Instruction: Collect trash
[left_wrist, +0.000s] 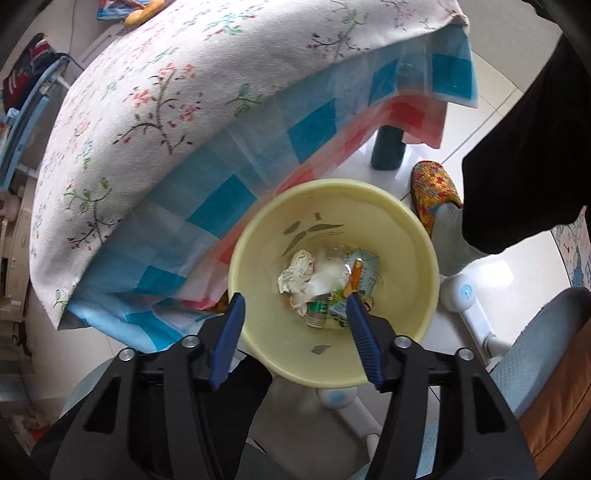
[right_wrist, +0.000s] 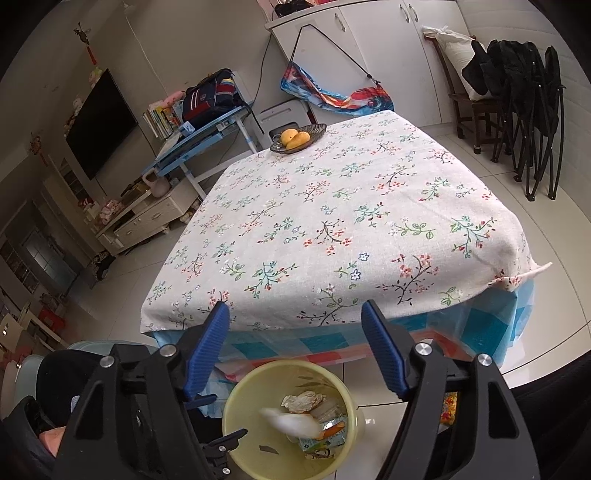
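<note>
Left wrist view: left gripper (left_wrist: 295, 314) stands wide and empty above the yellow bin (left_wrist: 406, 258) at lower centre; right gripper (right_wrist: 295, 332) also wide, empty. Risk: descending fingers strike the rim and tip the bin.

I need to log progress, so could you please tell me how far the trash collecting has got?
Done: crumpled paper, a small bottle and a wrapper lie in the yellow bin. In hand: nothing; the left tool is open above the bin, the right tool open too. Left: the tablecloth shows only a fruit bowl.
</note>
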